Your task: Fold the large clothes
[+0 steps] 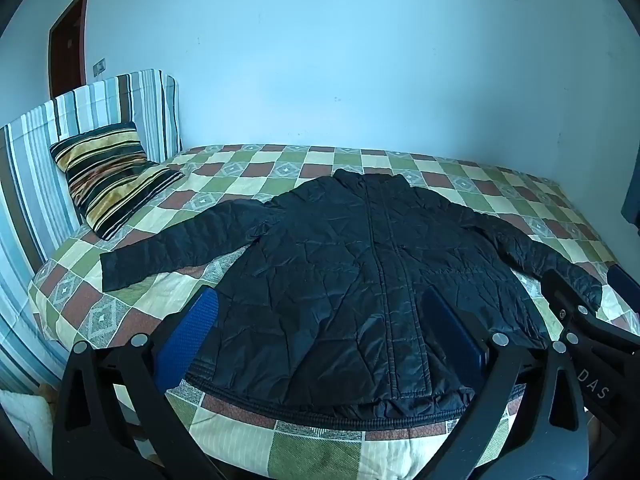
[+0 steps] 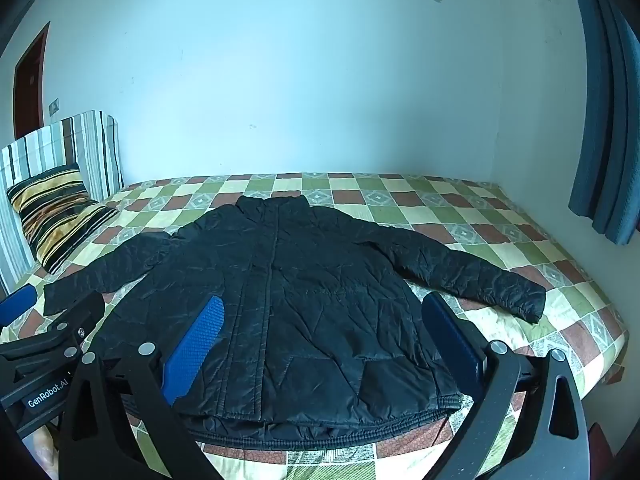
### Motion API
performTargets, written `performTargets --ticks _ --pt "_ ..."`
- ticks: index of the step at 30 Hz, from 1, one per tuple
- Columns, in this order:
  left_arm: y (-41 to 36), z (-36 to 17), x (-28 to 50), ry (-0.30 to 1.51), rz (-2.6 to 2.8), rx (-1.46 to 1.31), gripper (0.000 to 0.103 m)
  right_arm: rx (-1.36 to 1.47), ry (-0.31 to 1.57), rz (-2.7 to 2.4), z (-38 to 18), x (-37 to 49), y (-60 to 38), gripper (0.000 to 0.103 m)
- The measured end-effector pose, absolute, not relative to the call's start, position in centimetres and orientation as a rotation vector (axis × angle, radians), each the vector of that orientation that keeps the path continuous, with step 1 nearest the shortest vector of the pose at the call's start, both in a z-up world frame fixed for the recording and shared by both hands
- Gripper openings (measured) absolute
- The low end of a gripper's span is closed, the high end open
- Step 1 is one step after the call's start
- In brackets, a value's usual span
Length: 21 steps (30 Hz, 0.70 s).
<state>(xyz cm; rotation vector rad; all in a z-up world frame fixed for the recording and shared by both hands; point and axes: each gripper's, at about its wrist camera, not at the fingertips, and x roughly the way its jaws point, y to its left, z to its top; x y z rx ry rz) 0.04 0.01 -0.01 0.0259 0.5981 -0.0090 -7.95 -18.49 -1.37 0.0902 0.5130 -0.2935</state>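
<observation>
A black quilted jacket (image 1: pixel 360 272) lies flat and face up on the bed, collar toward the wall, both sleeves spread out to the sides; it also shows in the right wrist view (image 2: pixel 288 300). My left gripper (image 1: pixel 320 336) is open and empty, held above the jacket's hem at its left half. My right gripper (image 2: pixel 320 340) is open and empty above the hem at its right half. The right gripper's body shows at the right edge of the left wrist view (image 1: pixel 576 320), and the left gripper's body shows at the left edge of the right wrist view (image 2: pixel 56 344).
The bed (image 1: pixel 320 448) has a checked green, cream and brown cover. A striped pillow (image 1: pixel 108 176) leans on a striped headboard (image 1: pixel 36 160) at the left. A blue curtain (image 2: pixel 608 120) hangs at the right. A plain wall runs behind the bed.
</observation>
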Motion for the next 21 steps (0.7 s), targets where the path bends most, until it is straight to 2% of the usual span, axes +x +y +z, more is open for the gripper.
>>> performTargets --ticks 21 --pt "0.4 0.6 -0.2 0.582 -0.007 0.013 0.101 0.094 0.498 -0.293 -0.1 -8.3 -18.4 0.098"
